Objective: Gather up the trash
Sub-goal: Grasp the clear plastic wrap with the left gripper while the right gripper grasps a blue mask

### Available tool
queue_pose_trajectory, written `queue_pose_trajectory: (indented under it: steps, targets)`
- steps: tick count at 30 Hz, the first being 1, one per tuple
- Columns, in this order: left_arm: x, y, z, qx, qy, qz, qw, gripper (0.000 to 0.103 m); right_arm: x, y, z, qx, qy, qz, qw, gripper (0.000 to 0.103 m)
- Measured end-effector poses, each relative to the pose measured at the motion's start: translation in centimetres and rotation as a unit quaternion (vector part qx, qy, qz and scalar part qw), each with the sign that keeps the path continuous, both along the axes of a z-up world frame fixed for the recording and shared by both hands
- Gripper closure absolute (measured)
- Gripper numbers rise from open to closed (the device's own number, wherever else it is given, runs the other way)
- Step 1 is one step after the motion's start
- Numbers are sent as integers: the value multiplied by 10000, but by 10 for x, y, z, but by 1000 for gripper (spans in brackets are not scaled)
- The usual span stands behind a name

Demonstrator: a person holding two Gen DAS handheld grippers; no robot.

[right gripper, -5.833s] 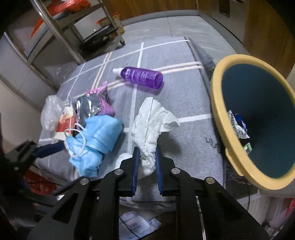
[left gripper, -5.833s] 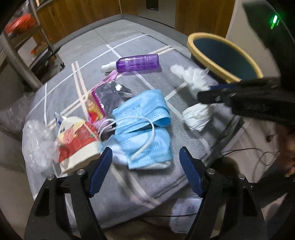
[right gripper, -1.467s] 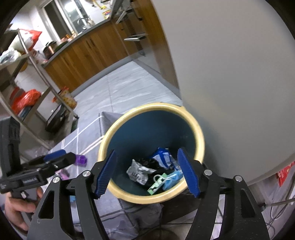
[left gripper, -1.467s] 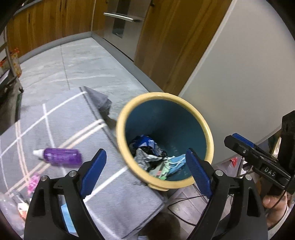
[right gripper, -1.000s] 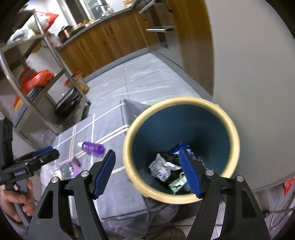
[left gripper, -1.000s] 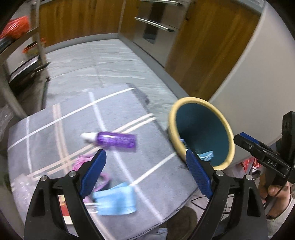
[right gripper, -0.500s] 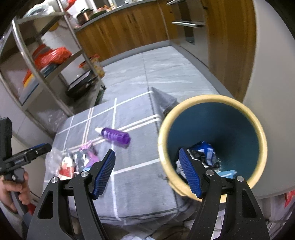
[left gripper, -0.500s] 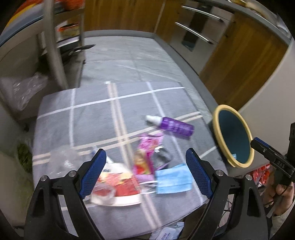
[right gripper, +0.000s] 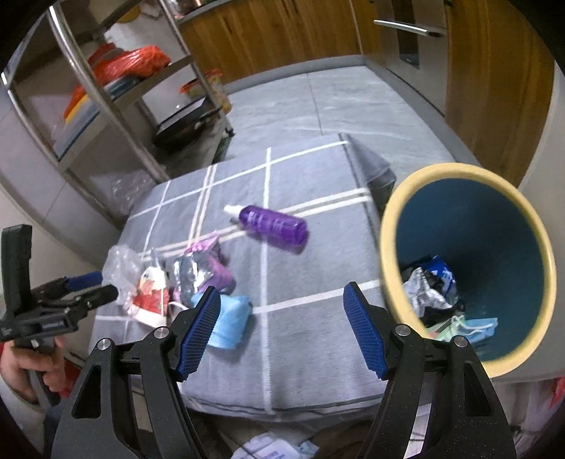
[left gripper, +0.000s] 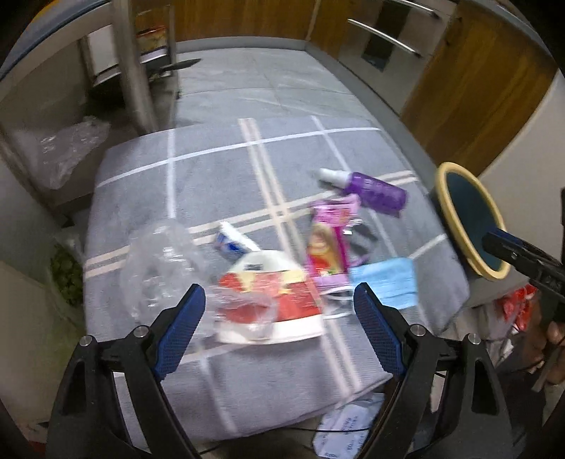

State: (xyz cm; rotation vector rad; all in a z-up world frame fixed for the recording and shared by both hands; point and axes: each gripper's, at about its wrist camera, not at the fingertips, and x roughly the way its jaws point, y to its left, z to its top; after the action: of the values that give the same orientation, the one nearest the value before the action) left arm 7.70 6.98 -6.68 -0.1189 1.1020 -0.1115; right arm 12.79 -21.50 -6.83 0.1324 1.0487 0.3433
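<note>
Trash lies on a grey table with white stripes [left gripper: 219,148]: a purple spray bottle [left gripper: 374,192], a pink snack wrapper [left gripper: 326,247], a blue face mask [left gripper: 385,280], a red and white paper bowl [left gripper: 272,300] and a crumpled clear plastic bag [left gripper: 159,261]. My left gripper [left gripper: 279,328] is open and empty, above the bowl and the bag. My right gripper [right gripper: 282,328] is open and empty, over the table's near right part, beside the yellow-rimmed blue bin [right gripper: 469,261]. The bin holds several trash pieces. The purple bottle [right gripper: 273,224] and the mask [right gripper: 229,321] also show in the right wrist view.
A metal shelf rack [right gripper: 106,91] with orange bags stands behind the table on the left. Wooden cabinets [right gripper: 282,31] line the far wall. A white packet [left gripper: 346,427] lies on the floor under the table's front edge. The bin [left gripper: 466,219] stands off the table's right edge.
Both grippers have swung left, away from the bin toward the table. The left gripper has come lower and closer to the bowl and the plastic bag. Both stay open.
</note>
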Motion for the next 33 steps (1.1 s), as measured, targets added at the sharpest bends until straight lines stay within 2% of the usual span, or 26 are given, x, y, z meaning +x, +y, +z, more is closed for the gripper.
queue_pose_trajectory:
  steps: [8, 11, 15, 17, 19, 22, 24, 33]
  targets:
    - [5, 66, -12, -340, 90, 1048, 9939, 18, -1, 12, -6, -69, 99, 124, 9999, 30]
    - [14, 81, -30, -577, 286, 1271, 9898, 18, -1, 13, -8, -53, 145, 133, 9998, 30]
    - [24, 89, -60, -599, 585, 1397, 9866, 19, 0, 17, -16, 54, 307, 172, 9994, 30]
    - [24, 92, -71, -675, 713, 1473, 9842, 30, 0, 21, -21, 96, 404, 220, 9989, 30]
    - [23, 97, -76, -762, 744, 1529, 9825, 47, 0, 27, -27, 145, 502, 271, 9983, 30]
    - [20, 102, -68, -765, 663, 1607, 9818, 68, 2, 35, -36, 234, 658, 324, 9970, 30]
    - [18, 105, -61, -750, 571, 1695, 9810, 76, 3, 42, -44, 300, 786, 357, 9958, 30]
    - [2, 125, -7, -938, -247, 2222, 9702, 80, 8, 60, -74, 595, 1205, 374, 9902, 30]
